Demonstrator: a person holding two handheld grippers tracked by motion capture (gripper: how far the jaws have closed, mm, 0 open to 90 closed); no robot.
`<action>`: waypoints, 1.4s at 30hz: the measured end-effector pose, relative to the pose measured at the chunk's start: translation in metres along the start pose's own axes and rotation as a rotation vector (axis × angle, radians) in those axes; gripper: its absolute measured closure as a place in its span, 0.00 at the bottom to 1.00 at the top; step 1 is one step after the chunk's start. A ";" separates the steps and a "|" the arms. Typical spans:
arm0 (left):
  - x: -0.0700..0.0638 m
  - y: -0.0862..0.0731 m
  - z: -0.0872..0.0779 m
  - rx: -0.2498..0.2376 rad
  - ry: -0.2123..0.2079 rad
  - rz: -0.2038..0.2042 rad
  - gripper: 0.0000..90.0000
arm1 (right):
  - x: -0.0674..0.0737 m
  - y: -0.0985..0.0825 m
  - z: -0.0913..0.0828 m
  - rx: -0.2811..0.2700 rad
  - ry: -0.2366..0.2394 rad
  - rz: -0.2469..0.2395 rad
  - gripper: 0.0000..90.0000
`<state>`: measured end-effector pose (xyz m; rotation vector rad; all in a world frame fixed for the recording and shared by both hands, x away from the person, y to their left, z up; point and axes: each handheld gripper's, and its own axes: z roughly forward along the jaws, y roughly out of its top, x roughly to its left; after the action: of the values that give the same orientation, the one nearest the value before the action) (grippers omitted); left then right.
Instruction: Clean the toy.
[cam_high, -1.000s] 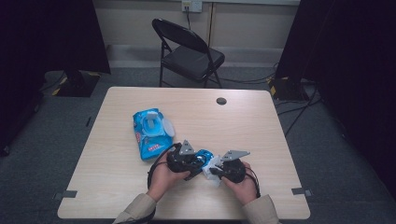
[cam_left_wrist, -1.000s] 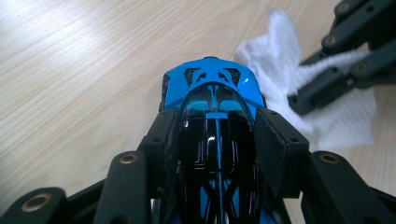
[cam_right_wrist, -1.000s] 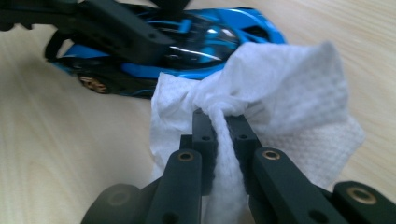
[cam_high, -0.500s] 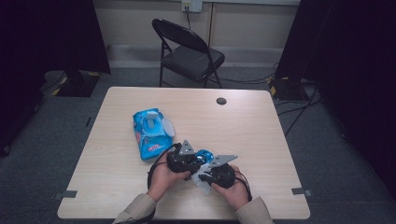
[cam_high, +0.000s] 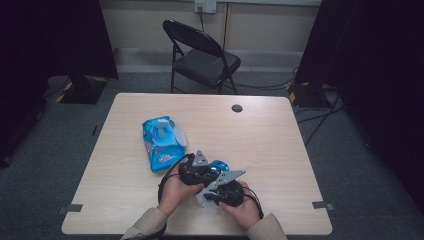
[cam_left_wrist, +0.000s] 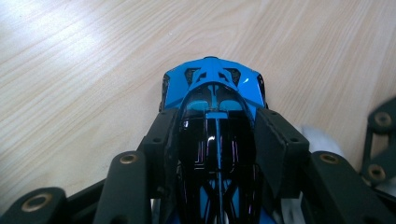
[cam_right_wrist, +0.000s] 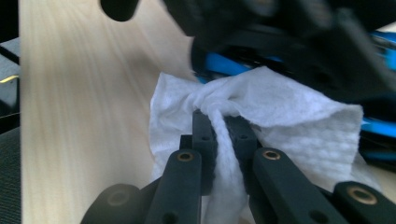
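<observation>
The left tool (cam_left_wrist: 212, 154) clamped the blue toy car (cam_left_wrist: 212, 88); the right tool (cam_right_wrist: 219, 126) pinched a white wipe (cam_right_wrist: 261, 112) against it, wiping probably midway.

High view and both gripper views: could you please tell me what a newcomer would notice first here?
The blue toy car stands out, clamped by the left tool near the table's front edge. Beside it, the right tool pinches a white wipe against the car. A blue wipes pack lies open, left of centre.
</observation>
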<state>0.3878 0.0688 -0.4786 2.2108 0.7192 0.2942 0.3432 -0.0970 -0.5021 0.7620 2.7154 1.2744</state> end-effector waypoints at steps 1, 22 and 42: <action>0.000 0.000 0.000 0.001 0.000 0.000 0.57 | 0.002 0.000 0.002 -0.003 0.006 -0.007 0.94; 0.002 -0.001 -0.001 -0.008 -0.014 -0.016 0.57 | 0.012 0.009 -0.009 -0.017 0.074 -0.096 0.94; 0.020 -0.012 -0.056 -0.093 -0.025 -0.039 0.44 | -0.020 0.011 -0.050 -0.144 -0.033 0.008 0.94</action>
<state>0.3756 0.1210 -0.4504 2.1062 0.7202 0.2741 0.3531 -0.1361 -0.4643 0.7712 2.5639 1.4272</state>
